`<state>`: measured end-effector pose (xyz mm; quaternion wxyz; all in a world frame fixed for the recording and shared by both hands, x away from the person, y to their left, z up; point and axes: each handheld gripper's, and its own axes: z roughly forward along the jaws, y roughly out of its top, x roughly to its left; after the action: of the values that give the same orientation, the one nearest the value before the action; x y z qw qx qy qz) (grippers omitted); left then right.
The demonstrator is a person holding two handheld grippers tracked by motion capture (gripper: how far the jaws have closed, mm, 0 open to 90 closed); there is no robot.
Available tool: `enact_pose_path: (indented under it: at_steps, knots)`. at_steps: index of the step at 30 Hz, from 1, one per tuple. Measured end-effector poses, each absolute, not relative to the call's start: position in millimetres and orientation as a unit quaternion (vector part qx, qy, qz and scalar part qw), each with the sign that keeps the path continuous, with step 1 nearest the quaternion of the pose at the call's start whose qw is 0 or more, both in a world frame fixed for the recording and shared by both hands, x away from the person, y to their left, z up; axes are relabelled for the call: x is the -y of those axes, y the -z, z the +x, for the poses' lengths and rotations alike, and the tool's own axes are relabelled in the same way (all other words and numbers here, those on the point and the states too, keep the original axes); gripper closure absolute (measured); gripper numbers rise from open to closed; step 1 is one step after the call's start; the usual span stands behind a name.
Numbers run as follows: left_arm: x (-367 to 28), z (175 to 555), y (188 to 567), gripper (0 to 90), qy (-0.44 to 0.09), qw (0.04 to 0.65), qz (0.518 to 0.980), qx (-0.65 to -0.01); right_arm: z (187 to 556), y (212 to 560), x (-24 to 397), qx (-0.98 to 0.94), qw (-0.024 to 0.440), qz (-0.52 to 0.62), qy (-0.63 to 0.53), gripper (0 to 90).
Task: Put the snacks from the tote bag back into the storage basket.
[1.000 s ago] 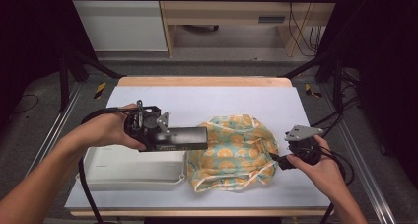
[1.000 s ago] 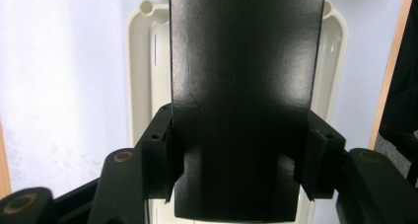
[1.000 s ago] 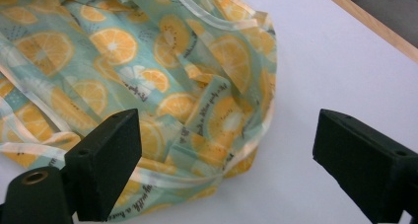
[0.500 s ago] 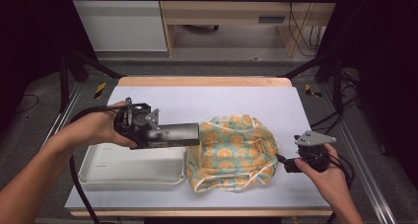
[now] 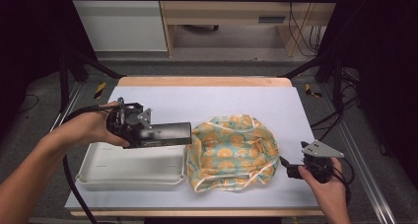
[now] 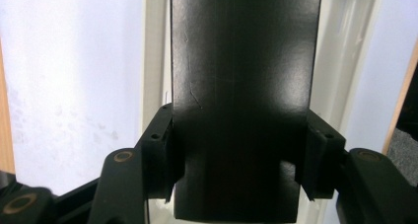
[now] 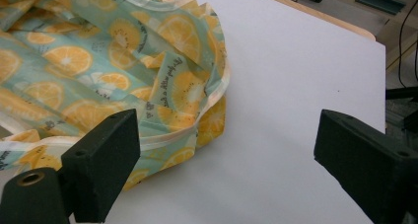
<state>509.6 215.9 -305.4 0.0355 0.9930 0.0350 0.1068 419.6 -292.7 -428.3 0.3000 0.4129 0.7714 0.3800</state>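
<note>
black box [image 6: 241, 100] cut off at top edge, label [image 5: 148, 134] blurred, tray [image 5: 98, 169] partly hidden

Lab recording rig: black metal frame [image 5: 74, 61] around white-topped table [image 5: 207, 98], loose cables [image 5: 296, 31] on far floor, plain wooden bench [image 5: 222, 17] behind.

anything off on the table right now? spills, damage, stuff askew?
No spills or damage visible. The orange-print bag lies crumpled on the mat rather than flat. The left gripper is clamped on a black box, held over the white tray.
</note>
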Motion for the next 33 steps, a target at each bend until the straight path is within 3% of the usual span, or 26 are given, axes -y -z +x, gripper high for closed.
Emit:
enact_pose_path:
  at_steps: [11,16,33]
  knots:
    - [-239.3,514.3,318.4,43.1,-0.101,0.036,0.993,-0.049,414.4,444.3,299.9,-0.742,0.312,0.447,-0.39,10.3]
    - [-244.9,517.6,331.6,43.1,-0.093,0.036,0.994,-0.047,413.1,451.2,300.8,-0.753,0.286,0.455,-0.379,9.7]
    - [-252.9,525.1,358.7,43.1,-0.081,0.049,0.995,-0.037,414.7,453.4,304.3,-0.748,0.285,0.468,-0.374,8.8]
